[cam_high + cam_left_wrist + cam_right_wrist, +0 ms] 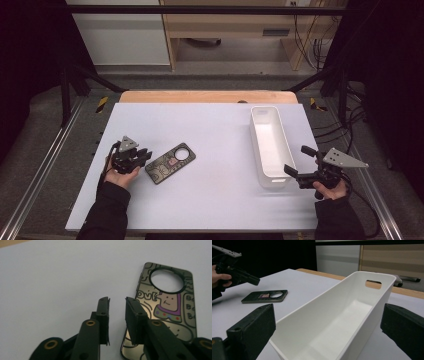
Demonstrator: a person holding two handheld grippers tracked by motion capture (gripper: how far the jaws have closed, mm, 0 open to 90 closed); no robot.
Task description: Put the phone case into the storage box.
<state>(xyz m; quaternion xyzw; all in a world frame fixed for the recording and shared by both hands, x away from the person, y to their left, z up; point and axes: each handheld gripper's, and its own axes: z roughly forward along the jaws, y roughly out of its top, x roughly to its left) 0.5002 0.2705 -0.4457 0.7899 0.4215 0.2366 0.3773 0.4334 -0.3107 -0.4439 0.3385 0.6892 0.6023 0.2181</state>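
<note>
While left gripper (117, 305) gapes slightly over phone case (172, 307), right gripper (328, 322) gapes wide

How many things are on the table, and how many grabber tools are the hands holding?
Phone case: 1
White bin: 1
Grippers, left gripper and right gripper: 2
Total: 4
</note>
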